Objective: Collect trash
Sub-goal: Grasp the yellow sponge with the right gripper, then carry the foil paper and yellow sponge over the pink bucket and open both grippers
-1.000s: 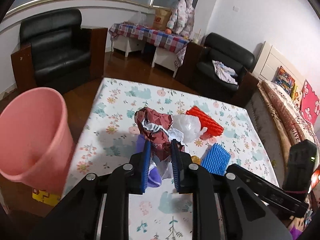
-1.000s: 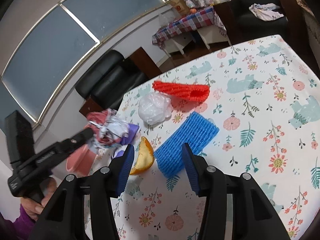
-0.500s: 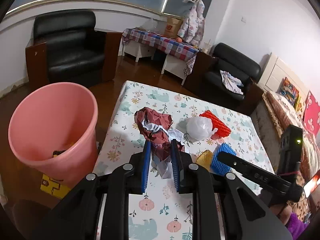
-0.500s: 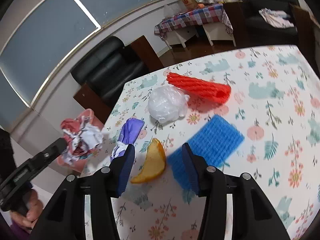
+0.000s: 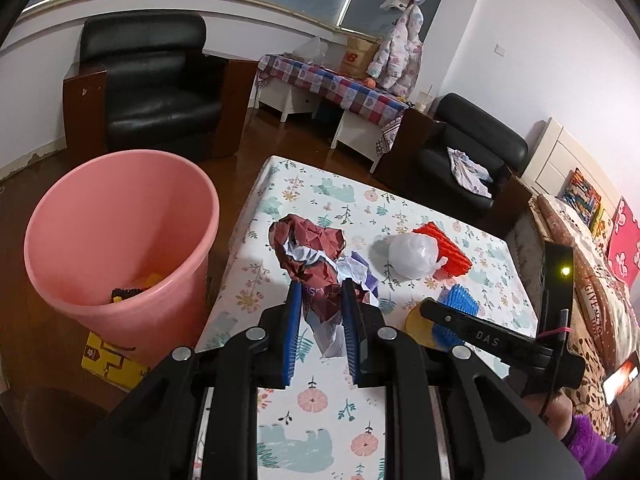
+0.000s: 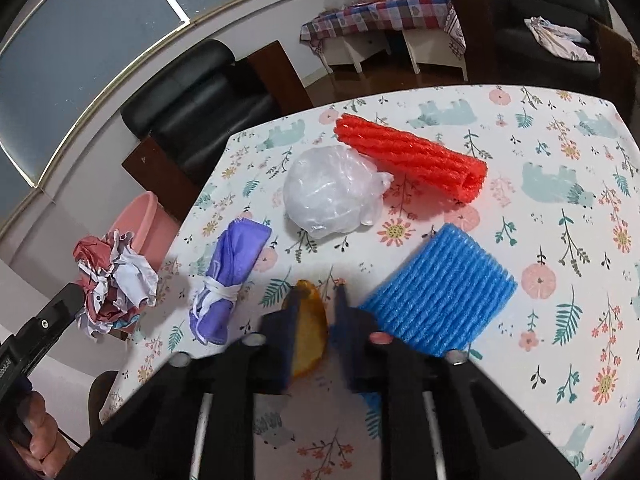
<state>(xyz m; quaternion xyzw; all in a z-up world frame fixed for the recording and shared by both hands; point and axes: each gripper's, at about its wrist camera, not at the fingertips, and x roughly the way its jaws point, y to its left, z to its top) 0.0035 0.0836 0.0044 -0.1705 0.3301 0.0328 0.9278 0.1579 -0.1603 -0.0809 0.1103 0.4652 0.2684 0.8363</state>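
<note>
While the left tongs (image 5: 320,304) pinch a crumpled wrapper (image 5: 310,254) above the bench (image 5: 316,400) edge, right of the pink bin (image 5: 120,236), the right tongs (image 6: 318,308) close on an orange peel (image 6: 308,332) lying just left of blue foam (image 6: 436,300).

Your black plastic left tongs (image 5: 319,300) carry blue ribbed pads (image 5: 293,320) and silver screws (image 5: 256,334); your purple fuzzy sleeve (image 5: 588,442) shows.

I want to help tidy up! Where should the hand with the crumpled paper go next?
Probably sideways to its left, over the pink bin, then let go. The left gripper holds the crumpled paper above the table, not over the bin yet.
</note>
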